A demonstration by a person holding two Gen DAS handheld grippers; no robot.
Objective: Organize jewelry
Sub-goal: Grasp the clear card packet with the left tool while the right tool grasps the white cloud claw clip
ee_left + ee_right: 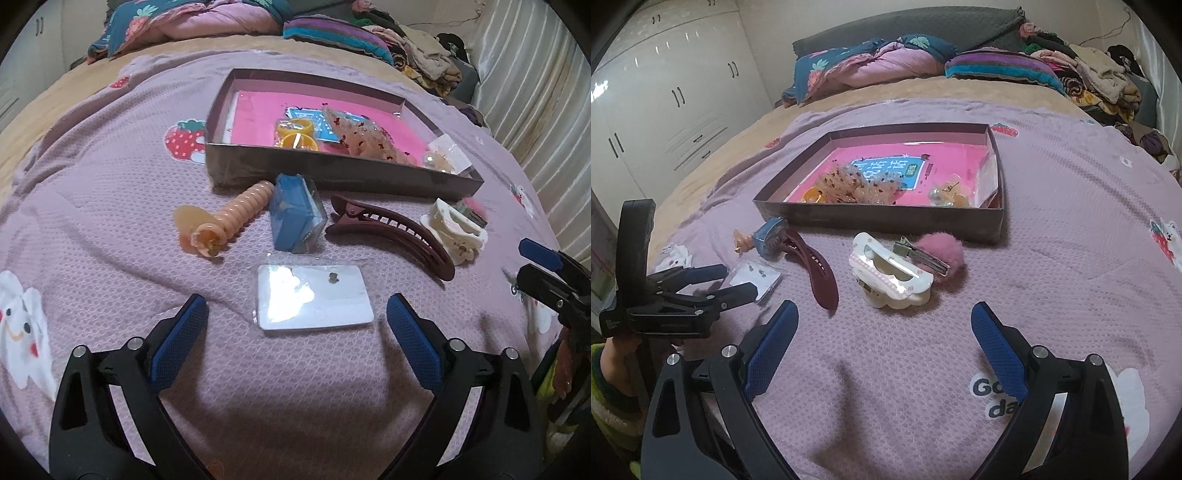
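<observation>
A dark shallow box (332, 171) (879, 218) with a pink floor holds yellow rings (295, 134), a glittery clip (365, 138) and pearl earrings (945, 195). In front of it on the bed lie a peach spiral hair tie (229, 218), a small blue box (295, 218), a maroon hair clip (399, 230) (816, 269), a cream claw clip (890, 277) (456, 230), a pink pom-pom clip (938, 251) and an earring card in a clear bag (314, 299) (757, 277). My left gripper (297, 325) is open just short of the earring card. My right gripper (884, 332) is open just short of the cream claw clip.
A mauve blanket (1052, 258) with cartoon prints covers the bed. Folded quilts and pillows (879, 62) lie at the headboard, and a clothes pile (1100, 81) at the far right. White wardrobes (665, 92) stand to the left. A curtain (535, 110) hangs on the right.
</observation>
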